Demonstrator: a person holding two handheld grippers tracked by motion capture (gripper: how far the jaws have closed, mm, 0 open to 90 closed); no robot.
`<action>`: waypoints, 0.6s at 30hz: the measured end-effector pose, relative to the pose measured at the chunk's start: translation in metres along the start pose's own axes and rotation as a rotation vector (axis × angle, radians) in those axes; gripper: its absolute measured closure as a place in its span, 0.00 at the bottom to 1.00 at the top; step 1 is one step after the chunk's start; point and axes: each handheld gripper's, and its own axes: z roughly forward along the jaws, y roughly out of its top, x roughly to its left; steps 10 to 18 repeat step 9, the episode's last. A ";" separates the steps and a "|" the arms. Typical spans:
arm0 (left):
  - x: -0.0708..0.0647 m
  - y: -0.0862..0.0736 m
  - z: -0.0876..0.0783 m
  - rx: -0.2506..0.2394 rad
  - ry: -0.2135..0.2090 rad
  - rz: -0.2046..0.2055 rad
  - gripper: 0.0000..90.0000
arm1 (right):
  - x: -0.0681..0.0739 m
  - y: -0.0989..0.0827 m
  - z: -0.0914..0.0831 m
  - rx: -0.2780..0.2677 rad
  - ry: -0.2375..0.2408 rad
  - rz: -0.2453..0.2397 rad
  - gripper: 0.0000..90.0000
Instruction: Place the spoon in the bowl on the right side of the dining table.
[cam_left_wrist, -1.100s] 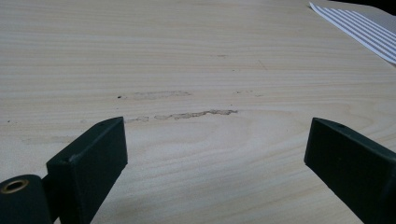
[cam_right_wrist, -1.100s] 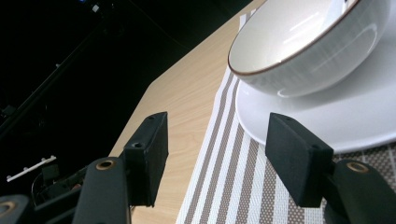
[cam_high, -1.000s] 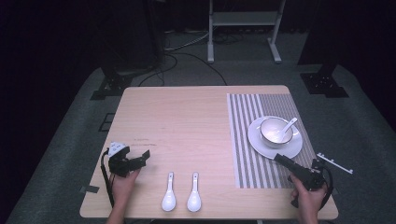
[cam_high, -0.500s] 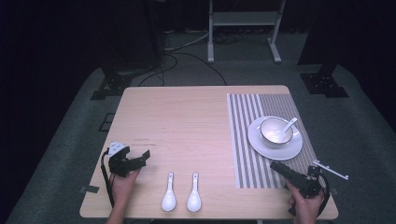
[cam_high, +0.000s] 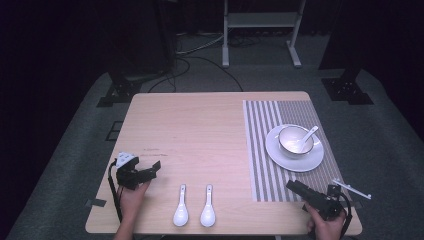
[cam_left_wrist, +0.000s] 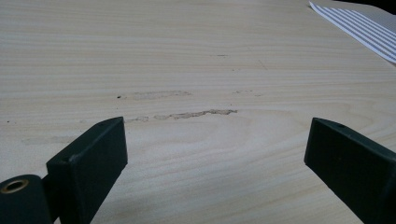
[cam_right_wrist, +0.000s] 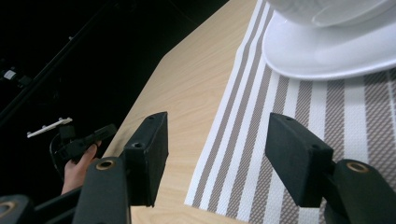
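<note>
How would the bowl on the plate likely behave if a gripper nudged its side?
The bowl looks glazed and smooth, so it would probably slide on the equally glossy plate rather than grip it. A spoon leans loose inside over the rim and may rattle or tip out. Both look like ceramic, so likely rigid, fairly heavy and chippable.

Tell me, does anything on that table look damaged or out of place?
Mostly tidy. The light wooden table has a scuffed streak and faint smudges just ahead of the open left tongs. Two white ceramic spoons lie side by side near the front edge, off the striped grey placemat.
</note>
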 end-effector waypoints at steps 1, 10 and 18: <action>0.000 0.000 0.000 0.000 0.000 0.001 0.05 | 0.001 -0.002 0.000 0.006 0.002 0.000 0.43; 0.000 0.000 0.000 0.000 0.000 0.001 0.05 | 0.004 -0.015 -0.004 0.023 0.010 -0.010 0.42; 0.000 0.000 0.000 0.000 0.000 0.001 0.05 | 0.004 -0.015 -0.004 0.023 0.010 -0.010 0.42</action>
